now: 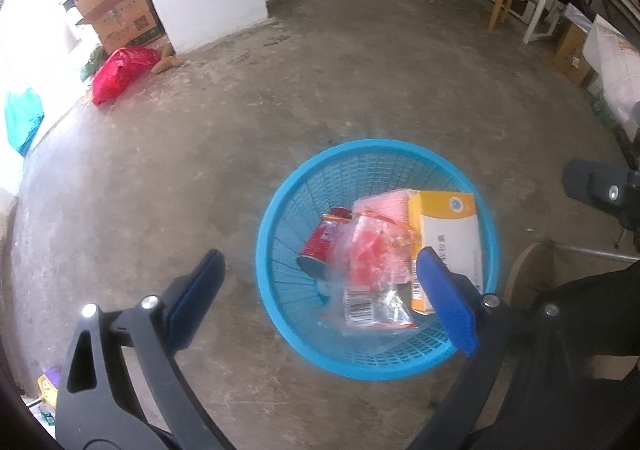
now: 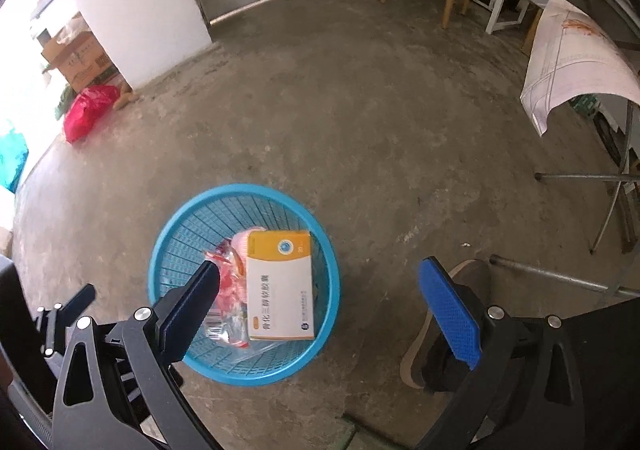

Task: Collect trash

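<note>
Both the left tongs (image 1: 320, 282) and right tongs (image 2: 320, 290) hang spread and empty above the basket (image 1: 280, 209), which holds the trash. The box (image 2: 280, 290) leans high; a knock could tip it out.

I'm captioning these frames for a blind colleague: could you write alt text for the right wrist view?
A blue basket on a concrete floor holds a white and orange box, a pink item and clear wrappers. The open right gripper hovers above with nothing between its fingers. A red bag and cardboard box sit far left.
</note>
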`<state>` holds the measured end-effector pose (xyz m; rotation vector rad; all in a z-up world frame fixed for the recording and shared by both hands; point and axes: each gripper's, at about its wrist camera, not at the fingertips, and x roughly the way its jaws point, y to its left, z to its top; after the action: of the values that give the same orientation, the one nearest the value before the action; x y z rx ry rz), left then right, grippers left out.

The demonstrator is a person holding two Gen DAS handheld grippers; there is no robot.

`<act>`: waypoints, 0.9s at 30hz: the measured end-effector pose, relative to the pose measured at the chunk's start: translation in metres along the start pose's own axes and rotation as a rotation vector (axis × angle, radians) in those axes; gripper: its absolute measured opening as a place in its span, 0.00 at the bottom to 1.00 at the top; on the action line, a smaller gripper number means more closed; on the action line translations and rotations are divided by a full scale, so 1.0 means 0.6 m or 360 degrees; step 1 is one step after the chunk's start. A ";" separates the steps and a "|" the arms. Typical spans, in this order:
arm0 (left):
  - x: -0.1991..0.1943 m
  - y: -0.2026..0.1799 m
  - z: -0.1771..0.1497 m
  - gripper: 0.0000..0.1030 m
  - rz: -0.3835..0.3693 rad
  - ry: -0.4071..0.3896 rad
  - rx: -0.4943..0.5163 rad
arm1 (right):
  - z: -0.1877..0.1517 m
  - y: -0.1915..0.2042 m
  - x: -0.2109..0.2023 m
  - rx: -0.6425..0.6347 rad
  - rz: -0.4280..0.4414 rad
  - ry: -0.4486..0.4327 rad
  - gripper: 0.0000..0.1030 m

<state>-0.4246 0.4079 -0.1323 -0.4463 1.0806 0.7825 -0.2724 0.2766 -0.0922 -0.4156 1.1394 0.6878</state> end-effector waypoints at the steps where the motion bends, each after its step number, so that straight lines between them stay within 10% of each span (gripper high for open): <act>1: 0.001 0.002 0.000 0.90 0.0019 -0.0004 -0.0009 | -0.001 0.002 0.004 -0.0015 -0.0008 0.0015 0.94; 27: 0.028 0.065 -0.016 0.92 0.0159 0.0005 -0.0200 | -0.006 0.026 0.008 -0.0120 0.0042 0.0036 0.94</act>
<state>-0.4554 0.4328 -0.1495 -0.5026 1.0667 0.9422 -0.2841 0.2871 -0.0973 -0.4740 1.1442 0.7527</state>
